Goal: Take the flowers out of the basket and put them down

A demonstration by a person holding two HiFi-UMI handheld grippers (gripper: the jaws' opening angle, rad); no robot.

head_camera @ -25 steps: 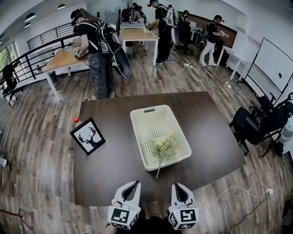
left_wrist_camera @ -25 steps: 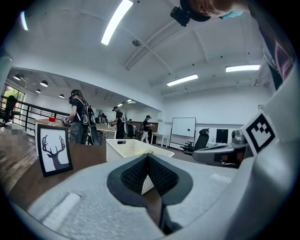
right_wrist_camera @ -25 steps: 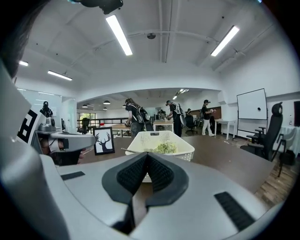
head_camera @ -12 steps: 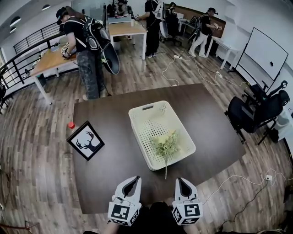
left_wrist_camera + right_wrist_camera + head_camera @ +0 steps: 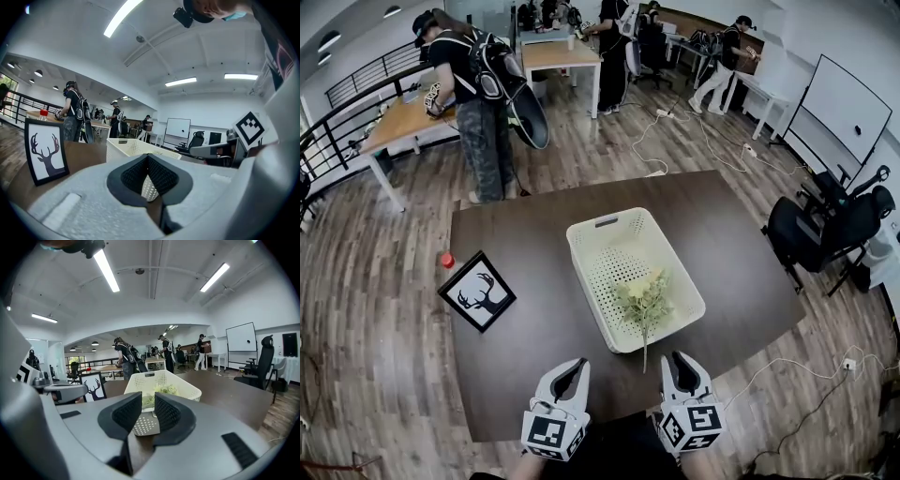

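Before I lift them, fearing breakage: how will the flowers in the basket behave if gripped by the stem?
The flowers probably weigh little: thin stem, small blooms. Held by the stem overhanging the basket rim, the head may droop.

- Bright, even light falls from long ceiling lamps (image 5: 119, 18) high above the left tongs (image 5: 147, 161).
- Frames bend hard at the edges, with black corners.
- The tongs' near grey body looks soft.
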